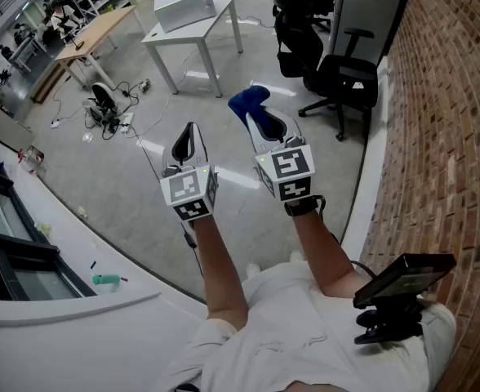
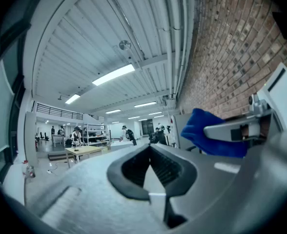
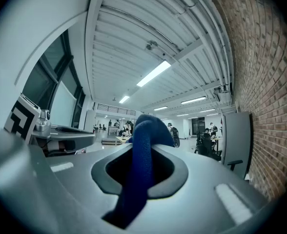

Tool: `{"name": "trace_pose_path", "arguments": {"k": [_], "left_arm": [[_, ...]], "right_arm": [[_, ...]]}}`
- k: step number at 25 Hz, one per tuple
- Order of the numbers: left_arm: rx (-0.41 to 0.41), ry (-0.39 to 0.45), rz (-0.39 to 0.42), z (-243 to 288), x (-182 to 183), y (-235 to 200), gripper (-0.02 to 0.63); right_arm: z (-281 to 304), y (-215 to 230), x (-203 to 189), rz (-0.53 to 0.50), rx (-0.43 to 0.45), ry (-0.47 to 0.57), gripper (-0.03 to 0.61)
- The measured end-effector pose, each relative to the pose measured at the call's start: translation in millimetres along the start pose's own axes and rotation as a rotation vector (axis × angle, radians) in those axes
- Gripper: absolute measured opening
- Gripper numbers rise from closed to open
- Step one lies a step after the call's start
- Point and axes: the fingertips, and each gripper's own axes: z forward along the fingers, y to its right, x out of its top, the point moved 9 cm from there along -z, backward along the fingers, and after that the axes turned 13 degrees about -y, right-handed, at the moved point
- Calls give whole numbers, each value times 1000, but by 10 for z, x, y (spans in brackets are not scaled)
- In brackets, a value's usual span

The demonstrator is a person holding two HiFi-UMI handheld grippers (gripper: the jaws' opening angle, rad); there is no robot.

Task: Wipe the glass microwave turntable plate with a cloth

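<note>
The glass turntable plate does not show in any view. My right gripper is raised over the floor and shut on a dark blue cloth. In the right gripper view the cloth runs up between the jaws of the right gripper and bunches past the tips. My left gripper hangs level beside it on the left, shut with nothing in it. The left gripper view shows its jaws meeting, and the cloth off to the right.
A white table with a white box on it stands far ahead. Black office chairs line the brick wall at right. Cables lie on the floor. A white ledge runs along the left.
</note>
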Motion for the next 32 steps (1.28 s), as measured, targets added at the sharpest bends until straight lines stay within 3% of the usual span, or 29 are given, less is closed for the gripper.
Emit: {"name": "trace_pose_path", "arguments": {"k": [7,17,21,27,32], "left_arm": [[-26,101,31,270,373,277,0],[-30,81,41,292,336,583,0],[-25,68,49,258,261,649,0],[12,52,43,272,171,599,0],[-4,29,63,513,146,412,0]], "right_arm": [[8,435,141,9,-15,76,58],[-80,628,11,25,19,74,58],[-67,625,-28,-60,67,107,57],[99,571,-158,-44,132,65,57],[439,476,-90,-35,143,55,57]]}}
